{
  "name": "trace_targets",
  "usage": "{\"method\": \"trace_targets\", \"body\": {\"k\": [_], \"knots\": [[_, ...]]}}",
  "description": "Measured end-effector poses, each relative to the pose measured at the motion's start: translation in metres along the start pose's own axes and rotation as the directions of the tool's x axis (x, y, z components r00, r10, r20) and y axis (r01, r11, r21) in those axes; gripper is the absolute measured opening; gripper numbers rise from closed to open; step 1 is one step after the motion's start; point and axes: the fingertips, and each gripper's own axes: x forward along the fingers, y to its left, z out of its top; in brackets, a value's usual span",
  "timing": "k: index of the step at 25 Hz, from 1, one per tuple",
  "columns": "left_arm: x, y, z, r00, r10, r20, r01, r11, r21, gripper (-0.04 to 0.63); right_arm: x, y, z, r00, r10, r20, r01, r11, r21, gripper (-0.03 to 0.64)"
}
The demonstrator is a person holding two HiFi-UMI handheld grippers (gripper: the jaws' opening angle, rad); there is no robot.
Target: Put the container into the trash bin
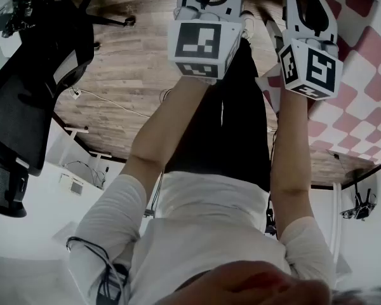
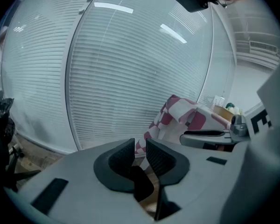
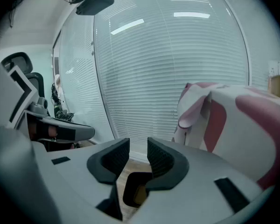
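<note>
Left gripper view showed the left gripper (image 2: 140, 149) with its jaws a narrow gap apart and nothing between the ribbed pads; past them lay only window blinds (image 2: 130, 78) and a corner of the red-and-white checked tablecloth (image 2: 177, 113). The right gripper (image 3: 138, 149) had its jaws set wider, also empty, and it faced the same blinds with the draped cloth close on its right. In the head view both grippers were held out in front of the person's torso, above a wooden floor (image 1: 133, 62), with an office chair (image 1: 25, 107) off to the left.

No view showed the container or the trash bin, so where they stood could not be told and the task looked not yet begun.

The main risk seemed to be that both gripper cameras pointed at the window and the head camera at the person's own body, so any reach would start without sight of the target. A sweep of the right gripper could catch the hanging cloth and drag whatever stood on the table. The left jaws, as narrowly set as they were, would likely bump a container rather than straddle it unless they were spread first.
</note>
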Motion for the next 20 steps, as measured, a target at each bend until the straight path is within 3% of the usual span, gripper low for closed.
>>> {"method": "trace_targets", "body": {"k": [9, 20], "knots": [[-0.063, -0.029, 0.088, 0.994, -0.037, 0.105, 0.031, 0.998, 0.058, 0.078, -0.054, 0.031, 0.101, 0.993, 0.049, 0.109, -0.043, 0.997, -0.057, 0.113], [-0.149, -0.041, 0.190, 0.971, -0.075, 0.225, 0.053, 0.993, 0.104, 0.075, -0.119, 0.081, 0.218, 0.962, 0.124, 0.244, -0.098, 0.988, -0.118, 0.075]]}}
